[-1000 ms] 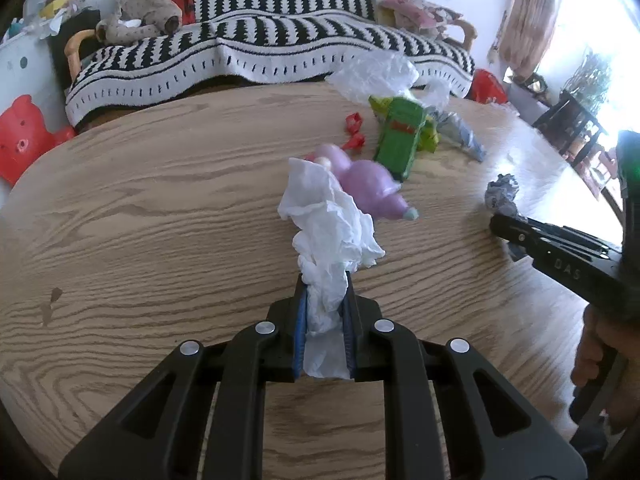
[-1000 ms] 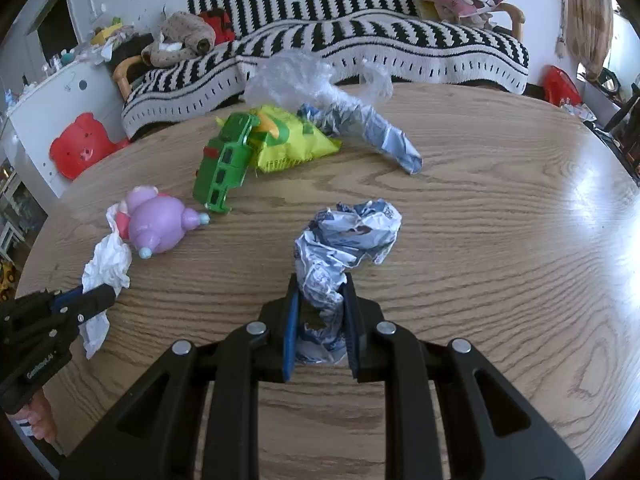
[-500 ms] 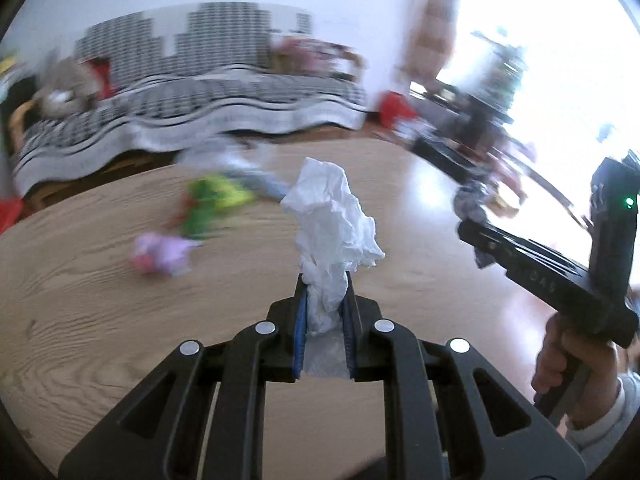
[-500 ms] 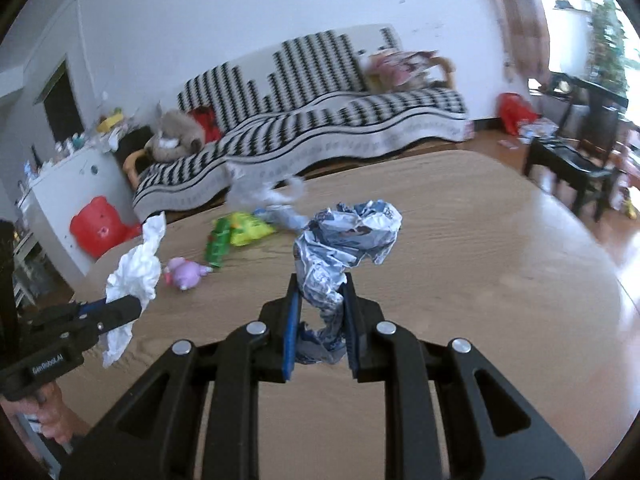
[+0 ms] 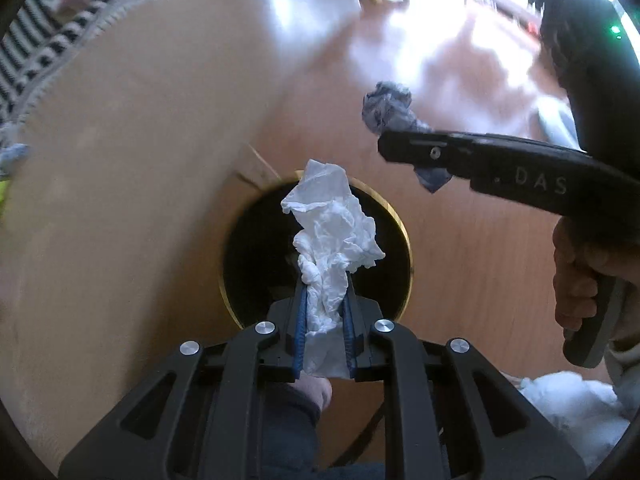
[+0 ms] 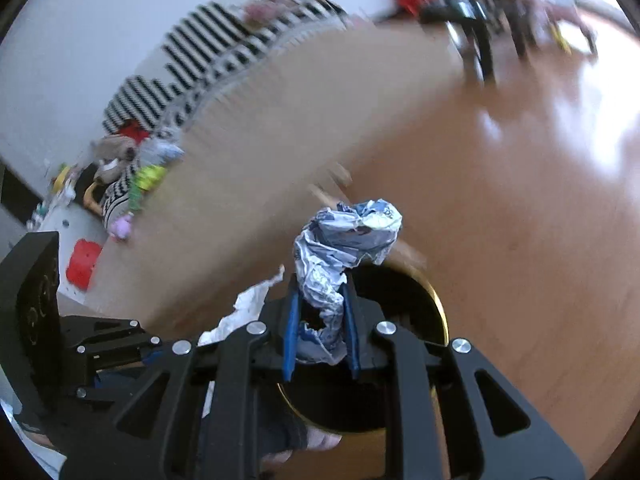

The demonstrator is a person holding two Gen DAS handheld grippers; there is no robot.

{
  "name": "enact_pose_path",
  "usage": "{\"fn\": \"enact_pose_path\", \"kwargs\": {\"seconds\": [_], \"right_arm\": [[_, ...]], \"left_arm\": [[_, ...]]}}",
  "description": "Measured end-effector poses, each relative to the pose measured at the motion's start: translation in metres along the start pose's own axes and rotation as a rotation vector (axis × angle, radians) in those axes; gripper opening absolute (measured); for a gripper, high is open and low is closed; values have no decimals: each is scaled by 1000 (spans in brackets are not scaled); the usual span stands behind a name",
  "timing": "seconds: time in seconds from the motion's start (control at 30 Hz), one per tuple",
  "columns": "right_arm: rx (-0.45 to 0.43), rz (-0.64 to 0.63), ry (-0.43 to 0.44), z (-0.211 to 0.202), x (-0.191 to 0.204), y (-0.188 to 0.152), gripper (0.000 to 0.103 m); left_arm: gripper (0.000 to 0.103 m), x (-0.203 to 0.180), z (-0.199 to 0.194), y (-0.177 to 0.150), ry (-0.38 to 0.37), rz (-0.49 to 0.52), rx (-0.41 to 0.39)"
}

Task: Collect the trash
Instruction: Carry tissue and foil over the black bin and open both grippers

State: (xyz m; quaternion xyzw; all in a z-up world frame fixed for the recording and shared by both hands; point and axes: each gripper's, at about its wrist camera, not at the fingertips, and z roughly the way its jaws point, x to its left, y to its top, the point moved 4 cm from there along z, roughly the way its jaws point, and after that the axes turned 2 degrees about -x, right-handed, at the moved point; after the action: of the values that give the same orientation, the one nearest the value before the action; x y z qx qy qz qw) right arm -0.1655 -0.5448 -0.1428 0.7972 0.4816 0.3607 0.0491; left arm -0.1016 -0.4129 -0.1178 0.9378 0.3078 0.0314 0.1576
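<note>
White tissue (image 5: pixel 332 236) sits clamped in the left gripper (image 5: pixel 325 320) directly above the black bin (image 5: pixel 248 256); the right gripper (image 6: pixel 322 320) pinches the crumpled wrapper (image 6: pixel 344 240) over its rim. This looks like the drop step: next, both should open over the bin.

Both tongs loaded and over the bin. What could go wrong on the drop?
1. The tissue in the left tongs looks centred over the bin, but may cling to the pads.
2. In the left view, the wrapper in the right tongs seems beyond the rim; it might miss.
</note>
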Motion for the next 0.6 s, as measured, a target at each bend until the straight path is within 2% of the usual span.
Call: {"fn": "enact_pose_path", "kwargs": {"seconds": [0.07, 0.2, 0.5, 0.53, 0.57, 0.6], "right_arm": [[77, 69, 7, 27, -23, -17, 20], [159, 152, 21, 60, -47, -40, 20], [209, 206, 25, 86, -51, -40, 21], [215, 215, 32, 85, -57, -39, 23], [225, 227, 32, 85, -61, -38, 27], [233, 242, 32, 87, -62, -38, 49]], "left_arm": [[15, -5, 25, -2, -12, 9, 57], [15, -6, 57, -5, -29, 18, 123], [15, 1, 84, -7, -41, 8, 173], [16, -2, 85, -7, -36, 18, 176], [23, -4, 86, -7, -10, 31, 174], [31, -3, 89, -5, 4, 37, 174]]}}
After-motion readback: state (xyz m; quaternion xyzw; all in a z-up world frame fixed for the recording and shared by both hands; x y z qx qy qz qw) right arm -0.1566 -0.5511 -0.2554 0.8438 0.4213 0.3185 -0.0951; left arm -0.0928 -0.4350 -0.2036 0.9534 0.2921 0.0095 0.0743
